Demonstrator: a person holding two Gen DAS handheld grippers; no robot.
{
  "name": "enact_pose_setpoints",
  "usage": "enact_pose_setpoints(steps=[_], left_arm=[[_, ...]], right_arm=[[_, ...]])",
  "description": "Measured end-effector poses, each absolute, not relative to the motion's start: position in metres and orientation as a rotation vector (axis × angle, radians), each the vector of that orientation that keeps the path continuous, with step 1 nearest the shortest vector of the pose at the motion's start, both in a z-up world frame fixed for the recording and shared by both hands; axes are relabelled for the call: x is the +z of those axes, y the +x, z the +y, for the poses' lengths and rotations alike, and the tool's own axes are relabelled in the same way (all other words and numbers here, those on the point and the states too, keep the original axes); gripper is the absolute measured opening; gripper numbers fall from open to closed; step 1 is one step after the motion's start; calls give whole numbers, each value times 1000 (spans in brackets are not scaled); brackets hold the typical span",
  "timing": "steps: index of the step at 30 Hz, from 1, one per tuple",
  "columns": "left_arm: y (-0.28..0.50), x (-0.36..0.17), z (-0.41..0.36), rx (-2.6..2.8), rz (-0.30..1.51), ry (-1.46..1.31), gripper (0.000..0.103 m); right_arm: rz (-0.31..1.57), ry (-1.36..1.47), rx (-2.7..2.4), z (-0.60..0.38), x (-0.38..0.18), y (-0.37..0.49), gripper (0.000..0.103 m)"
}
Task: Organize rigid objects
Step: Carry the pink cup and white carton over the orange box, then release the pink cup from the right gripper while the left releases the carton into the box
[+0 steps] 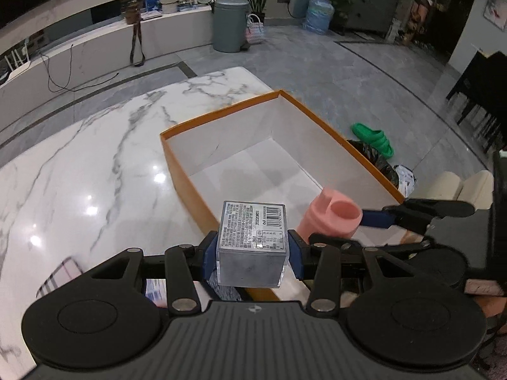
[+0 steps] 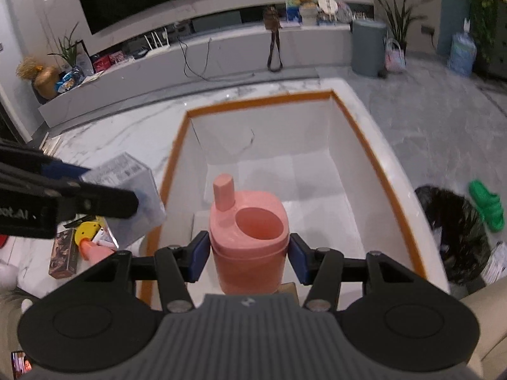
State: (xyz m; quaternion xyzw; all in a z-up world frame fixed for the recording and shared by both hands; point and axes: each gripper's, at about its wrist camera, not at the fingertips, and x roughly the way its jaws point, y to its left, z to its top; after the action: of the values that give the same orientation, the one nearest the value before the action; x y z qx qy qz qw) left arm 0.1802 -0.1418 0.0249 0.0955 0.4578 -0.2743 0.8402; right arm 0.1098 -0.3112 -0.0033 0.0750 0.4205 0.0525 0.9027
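My left gripper (image 1: 253, 253) is shut on a clear plastic box (image 1: 253, 240) with a printed label and barcode, held just above the near left rim of the orange box (image 1: 182, 177). My right gripper (image 2: 248, 255) is shut on a pink cup (image 2: 248, 240) with a spout, held over the near end of the orange box (image 2: 172, 171), whose white inside holds nothing. The pink cup also shows in the left wrist view (image 1: 331, 215), and the clear box in the right wrist view (image 2: 126, 196).
The orange box stands on a white marble table (image 1: 79, 164). Small items lie left of it: a yellow object (image 2: 87, 229), a brown packet (image 2: 65, 253), a plaid item (image 1: 60, 277). A black bin bag (image 2: 456, 231) and a green slipper (image 2: 486, 204) are on the floor at right.
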Motion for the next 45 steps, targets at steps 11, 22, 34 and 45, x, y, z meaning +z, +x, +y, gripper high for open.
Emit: enact_pose_setpoints(steps=[11,22,34,45], left_arm=[[203,6,-177,-619,974,261,52],[219,-18,-200,-586,1038,301,52],[260,-43,-208,-436,1162,90,52],[273,-70,-215,-400,1256,-37,52]], right_arm=[[966,66,129,-312,-37,149,54],[1051,74,198,-320,-53,150,57],[855,115,66,-355,-22,143,46],[913,69,84,-355,-45,162,40]])
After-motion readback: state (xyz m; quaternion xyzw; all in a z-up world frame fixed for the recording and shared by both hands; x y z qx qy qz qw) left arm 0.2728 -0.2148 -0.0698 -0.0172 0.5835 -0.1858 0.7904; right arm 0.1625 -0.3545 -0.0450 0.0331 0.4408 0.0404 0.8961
